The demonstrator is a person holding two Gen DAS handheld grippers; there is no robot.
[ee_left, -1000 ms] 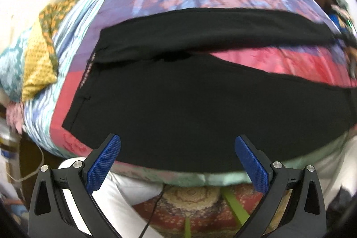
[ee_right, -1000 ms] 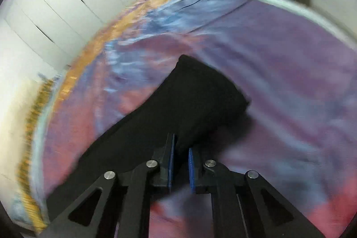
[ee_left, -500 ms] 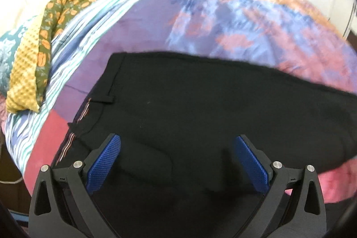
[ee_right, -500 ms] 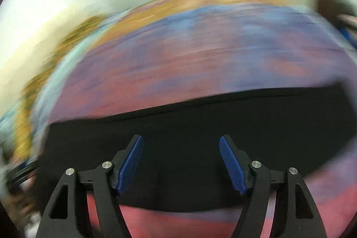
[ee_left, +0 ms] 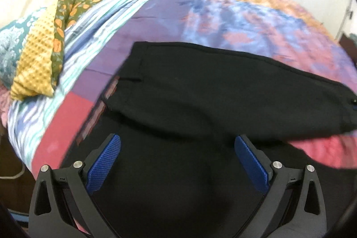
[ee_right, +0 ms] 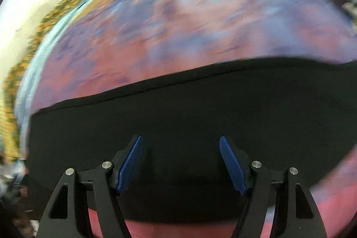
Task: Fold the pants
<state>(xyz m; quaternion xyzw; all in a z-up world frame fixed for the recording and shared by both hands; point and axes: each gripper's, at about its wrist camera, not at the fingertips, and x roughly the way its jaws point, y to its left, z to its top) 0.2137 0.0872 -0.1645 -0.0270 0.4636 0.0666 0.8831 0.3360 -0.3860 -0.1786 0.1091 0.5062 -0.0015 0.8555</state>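
Far leg now lies over the near one; pants halved, both grippers' fingers wide, empty. Next we grab the hem.

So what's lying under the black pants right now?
The black pants lie on a patchwork bedspread in pink, purple, blue and orange, which shows all round them. One leg is folded over the other, so the lower leg and the bedspread beneath are mostly covered.
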